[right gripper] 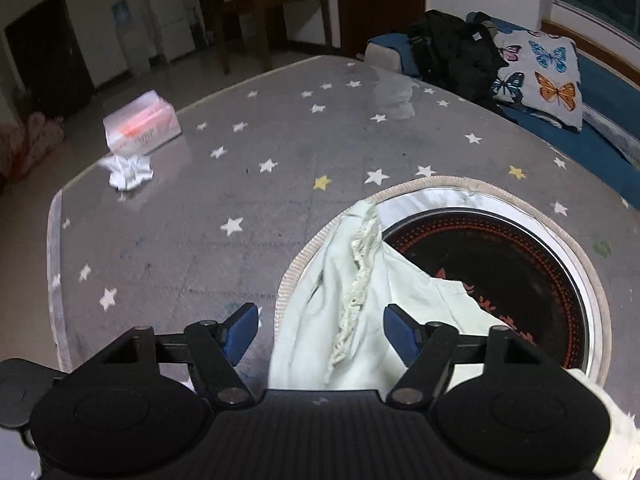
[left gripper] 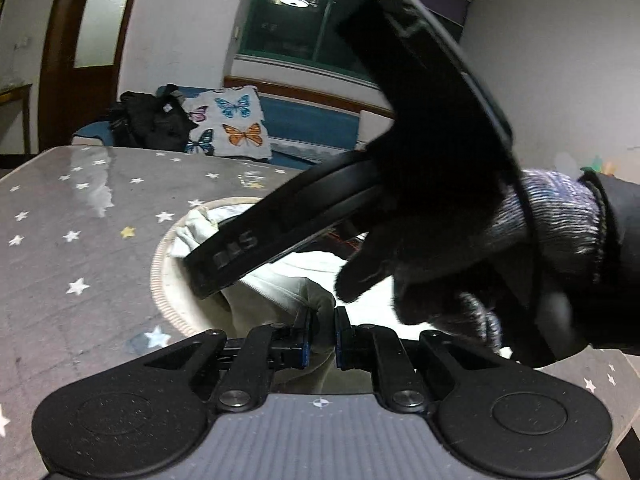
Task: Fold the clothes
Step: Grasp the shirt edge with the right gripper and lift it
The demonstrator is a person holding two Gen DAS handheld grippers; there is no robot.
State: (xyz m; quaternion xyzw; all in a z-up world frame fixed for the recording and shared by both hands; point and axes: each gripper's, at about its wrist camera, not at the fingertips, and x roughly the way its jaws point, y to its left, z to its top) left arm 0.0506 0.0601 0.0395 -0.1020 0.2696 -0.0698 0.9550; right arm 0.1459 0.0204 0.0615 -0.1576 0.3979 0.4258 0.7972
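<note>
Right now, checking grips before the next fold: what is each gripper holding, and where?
Left gripper: shut on a bunched fold of the pale garment. Right gripper: open, holding nothing.

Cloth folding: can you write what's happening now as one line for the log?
left gripper: shut on cloth | right gripper: open, above cloth | cloth: draped over round cooktop in table | fold: not done

A lived-in home, living and dining room at night.

A table [right gripper: 248,200] under a grey star-print cover fills the middle, a round cooktop [right gripper: 500,264] set into it at lower right. At upper right, a blue sofa [right gripper: 600,136] holds a butterfly cushion [right gripper: 544,80] and a black bag [right gripper: 452,52] beneath a dark window [left gripper: 304,20]. Upper left: a white fridge [right gripper: 170,20], wooden side table [right gripper: 272,4], tiled floor.
</note>
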